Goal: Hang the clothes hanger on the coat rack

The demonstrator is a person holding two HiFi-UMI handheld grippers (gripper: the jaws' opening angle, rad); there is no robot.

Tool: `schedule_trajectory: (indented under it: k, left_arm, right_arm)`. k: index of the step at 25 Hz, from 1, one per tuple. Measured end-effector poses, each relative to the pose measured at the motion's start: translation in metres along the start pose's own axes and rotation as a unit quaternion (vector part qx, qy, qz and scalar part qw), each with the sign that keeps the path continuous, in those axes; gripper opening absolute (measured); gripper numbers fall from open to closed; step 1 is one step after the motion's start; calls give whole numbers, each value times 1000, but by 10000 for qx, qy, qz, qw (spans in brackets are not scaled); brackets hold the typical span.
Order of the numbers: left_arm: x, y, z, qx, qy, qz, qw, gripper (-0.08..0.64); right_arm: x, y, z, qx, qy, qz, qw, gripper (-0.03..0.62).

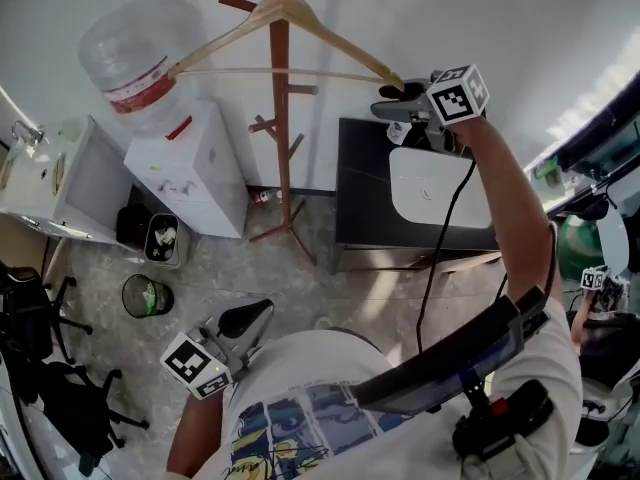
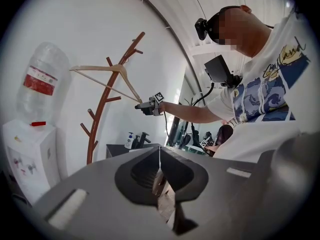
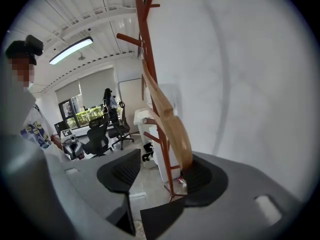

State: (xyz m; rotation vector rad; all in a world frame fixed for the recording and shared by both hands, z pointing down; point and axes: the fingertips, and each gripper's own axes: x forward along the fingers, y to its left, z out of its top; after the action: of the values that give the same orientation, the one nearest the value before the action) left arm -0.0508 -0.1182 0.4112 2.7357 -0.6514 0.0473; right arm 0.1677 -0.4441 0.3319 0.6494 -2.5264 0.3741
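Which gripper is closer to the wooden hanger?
Right. The right gripper is at one tip of the hanger, jaws open around it; the left gripper is far below, by the person's shirt.

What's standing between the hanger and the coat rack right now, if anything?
Nothing visible. The hanger already meets the coat rack near its top pegs. The hanger's other end lies between the open jaws of the right gripper, against one pad.

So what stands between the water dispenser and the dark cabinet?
The coat rack, between water dispenser and cabinet, with the clothes hanger at its top; the head view shows it.
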Motion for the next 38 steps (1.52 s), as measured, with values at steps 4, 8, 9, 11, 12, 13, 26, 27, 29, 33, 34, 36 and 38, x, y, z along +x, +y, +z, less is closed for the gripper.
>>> schedule_trajectory:
  k: [4,8,9,11,12,13,26,27,29,33,34,36,38]
  left_arm:
    - [-12,0,-3,5,78,-208,9998,8]
    - [-22,-1,-3,43,109,-422,9990,8]
    - [-24,-2,-3,56,116,-473,9988,8]
    - [-30,-4,-4,66,120,-551,9984,8]
    - [-34,-5,-5,69,121,-582,9982,8]
    - [-38,-7,-6,74,124,-608,9980,8]
    - [-93,-23,-24,88,309,-840,9959,8]
    - [-96,-25,-26,83,328,-852,9958,8]
    - [-100,-30,-28,77,348,-897,9953,8]
    - [-108,-41,-32,114,420,-978,9943,8]
    - [-110,-43,-34,150,446,-979,9941,8]
    - [-113,-48,-35,229,467,-964,9940,5]
    - [-115,-53,-35,267,450,-968,9939,2]
  right_arm:
    - [-17,0,-20,267,-10,-439,9987,252]
    - [-31,16,-47,432,30,-764,9961,252]
    - [-34,22,-55,445,43,-854,9953,252]
    - [-38,36,-70,424,68,-1070,9933,252]
    - [-40,44,-78,396,73,-1188,9921,250]
    - [-41,54,-85,353,77,-1302,9908,250]
    - [-49,220,-121,-230,-999,-2792,9548,109]
    - [-50,231,-123,-233,-1079,-2888,9510,83]
    - [-50,253,-129,-302,-1128,-3065,9447,48]
    - [-49,292,-140,-245,-1284,-3186,9388,5]
    - [-48,301,-143,-214,-1315,-3190,9383,5]
    - [-45,317,-149,-127,-1385,-3187,9376,5]
    - [-43,335,-155,-50,-1434,-3168,9376,5]
